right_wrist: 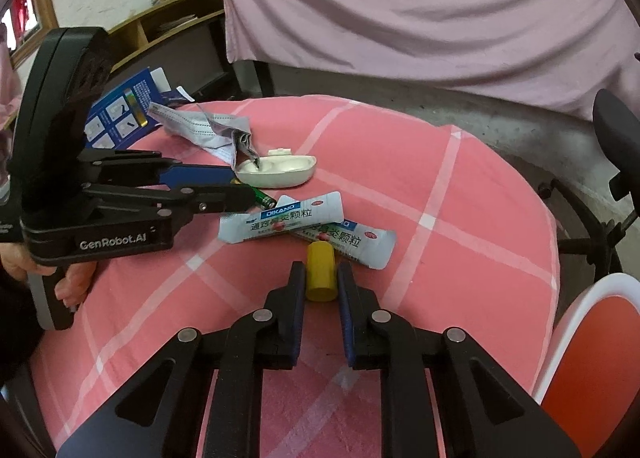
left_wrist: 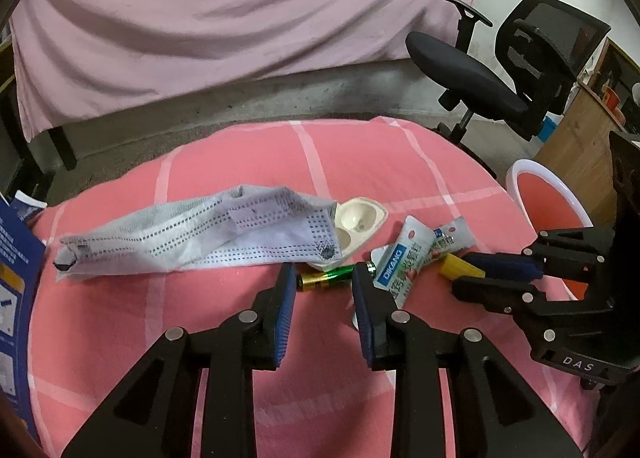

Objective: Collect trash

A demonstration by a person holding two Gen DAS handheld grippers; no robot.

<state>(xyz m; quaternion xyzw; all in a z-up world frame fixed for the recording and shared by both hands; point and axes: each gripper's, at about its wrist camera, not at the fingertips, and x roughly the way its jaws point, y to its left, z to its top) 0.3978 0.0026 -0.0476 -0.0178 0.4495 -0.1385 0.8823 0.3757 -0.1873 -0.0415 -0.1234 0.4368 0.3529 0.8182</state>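
Two tools work the pink tabletop (left_wrist: 224, 310). My right tool (right_wrist: 321, 278) pinches the yellow cap (right_wrist: 320, 276) beside the sachets (right_wrist: 282, 220); I lift straight, then swing right to the bin (right_wrist: 592, 342). My left tool (left_wrist: 323, 278), spread, straddles the battery (left_wrist: 326, 278).

Dim, even indoor light, soft shadows, sharp focus, heavy fisheye bending at edges.
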